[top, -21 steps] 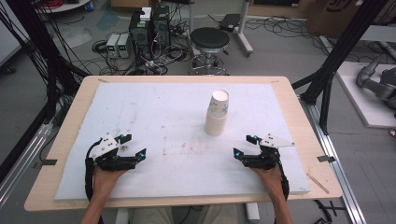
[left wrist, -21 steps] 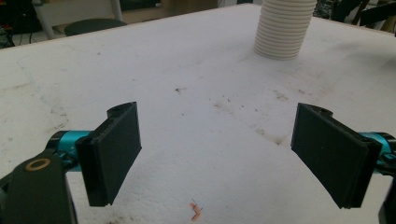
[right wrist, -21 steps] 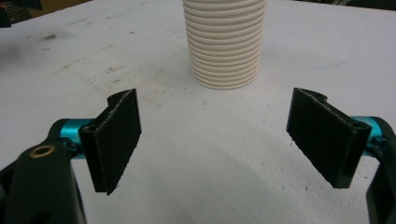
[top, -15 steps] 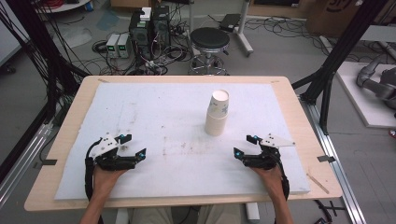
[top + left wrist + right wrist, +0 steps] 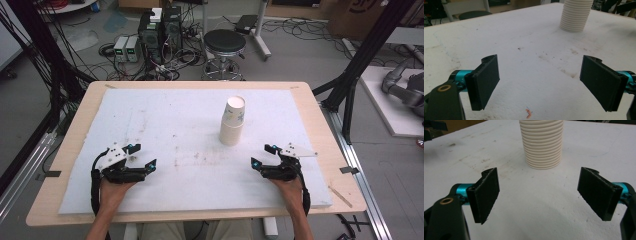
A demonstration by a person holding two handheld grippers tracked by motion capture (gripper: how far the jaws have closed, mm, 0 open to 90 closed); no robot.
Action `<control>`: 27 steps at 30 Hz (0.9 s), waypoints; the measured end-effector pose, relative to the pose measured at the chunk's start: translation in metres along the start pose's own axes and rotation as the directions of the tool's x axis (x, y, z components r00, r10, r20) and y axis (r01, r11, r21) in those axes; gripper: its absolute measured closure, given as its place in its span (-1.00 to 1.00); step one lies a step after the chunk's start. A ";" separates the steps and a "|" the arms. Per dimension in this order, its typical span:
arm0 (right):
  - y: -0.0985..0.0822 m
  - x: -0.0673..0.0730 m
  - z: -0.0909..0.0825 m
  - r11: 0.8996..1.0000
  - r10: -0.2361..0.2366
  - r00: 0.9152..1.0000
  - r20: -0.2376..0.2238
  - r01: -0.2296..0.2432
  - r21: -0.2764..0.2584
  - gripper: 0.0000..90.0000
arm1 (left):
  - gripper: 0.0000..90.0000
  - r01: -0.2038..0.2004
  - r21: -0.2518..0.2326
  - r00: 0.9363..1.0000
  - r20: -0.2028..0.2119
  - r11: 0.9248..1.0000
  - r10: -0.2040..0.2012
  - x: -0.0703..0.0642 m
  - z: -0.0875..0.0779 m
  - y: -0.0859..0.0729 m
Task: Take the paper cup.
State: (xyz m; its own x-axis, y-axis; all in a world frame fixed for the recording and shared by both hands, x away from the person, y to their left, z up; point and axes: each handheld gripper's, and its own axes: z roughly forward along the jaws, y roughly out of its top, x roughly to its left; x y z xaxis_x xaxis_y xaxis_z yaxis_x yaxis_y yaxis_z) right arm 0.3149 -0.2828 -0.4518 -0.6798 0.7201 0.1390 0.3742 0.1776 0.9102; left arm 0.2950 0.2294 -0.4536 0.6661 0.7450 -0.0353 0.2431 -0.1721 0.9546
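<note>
A stack of ribbed cream paper cups (image 5: pixel 233 121) stands upside down on the white mat (image 5: pixel 170 115), right of centre. My left gripper (image 5: pixel 143 156) rests low on the mat at the near left, open, with nothing between its jaws. My right gripper (image 5: pixel 261 155) lies at the near right, also open and empty, a short way in front of the stack. In the left gripper view the black pads (image 5: pixel 486 82) stand wide apart and the cup stack (image 5: pixel 575 15) is far off at the upper right. In the right gripper view the cup stack (image 5: pixel 542 143) stands straight ahead beyond the open pads (image 5: pixel 596 195).
The mat covers a wooden table (image 5: pixel 65 150) and is stained with small dark specks. A tiny orange scrap (image 5: pixel 529 113) lies on it near my left gripper. Behind the table stand a black stool (image 5: pixel 225 42), electronics boxes (image 5: pixel 160 25) and black frame posts (image 5: pixel 365 55).
</note>
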 end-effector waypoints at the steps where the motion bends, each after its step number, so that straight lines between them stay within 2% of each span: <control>1: 0.000 0.000 -0.001 1.000 0.000 1.000 0.001 0.000 -0.007 -0.59 | -0.65 0.001 0.000 1.000 0.001 1.000 -0.001 0.000 0.000 0.000; 3: 0.000 -0.002 -0.002 1.000 0.011 1.000 -0.009 -0.012 -0.018 -0.59 | -0.65 0.007 0.002 1.000 0.003 1.000 -0.007 0.000 0.000 0.000; 6: 0.004 -0.005 -0.006 1.000 0.005 1.000 -0.012 -0.004 0.020 -0.59 | -0.65 0.011 0.005 1.000 0.004 1.000 -0.011 0.001 0.001 0.000; 11: 0.019 -0.007 -0.016 1.000 -0.001 1.000 -0.012 0.001 -0.009 -0.59 | -0.65 0.011 0.005 1.000 0.004 1.000 -0.011 0.001 0.001 0.000; 16: 0.047 -0.007 -0.027 1.000 -0.017 1.000 -0.020 0.017 -0.012 -0.59 | -0.65 0.015 0.005 1.000 0.007 1.000 -0.015 0.001 0.001 0.000; 21: 0.078 -0.007 -0.035 0.998 -0.055 0.998 -0.020 0.054 -0.021 -0.59 | -0.65 0.016 0.006 1.000 0.008 1.000 -0.016 0.002 0.001 0.000; 23: 0.090 -0.007 -0.038 0.998 -0.069 0.997 -0.019 0.069 -0.012 -0.59 | -0.65 0.018 0.008 1.000 0.008 1.000 -0.018 0.002 0.001 0.000; 24: 0.090 -0.007 -0.038 0.998 -0.069 0.997 -0.019 0.069 -0.012 -0.59 | -0.65 0.018 0.008 1.000 0.008 1.000 -0.018 0.002 0.001 0.000; 25: 0.102 -0.007 -0.039 0.997 -0.082 0.996 -0.021 0.082 0.002 -0.59 | -0.65 0.018 0.011 1.000 0.009 1.000 -0.018 0.001 0.001 0.000; 27: 0.114 -0.008 -0.041 0.995 -0.097 0.995 -0.017 0.097 0.009 -0.59 | -0.65 0.017 0.014 1.000 0.006 1.000 -0.017 0.001 0.001 0.001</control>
State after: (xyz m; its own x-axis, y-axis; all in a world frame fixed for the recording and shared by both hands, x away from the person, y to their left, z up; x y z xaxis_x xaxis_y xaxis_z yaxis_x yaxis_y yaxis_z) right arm 0.3376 -0.2959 -0.3333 -0.7235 0.6880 0.0564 0.3116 0.2526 0.9160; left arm 0.2969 0.2292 -0.4536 0.6664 0.7437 -0.0535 0.2643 -0.1686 0.9496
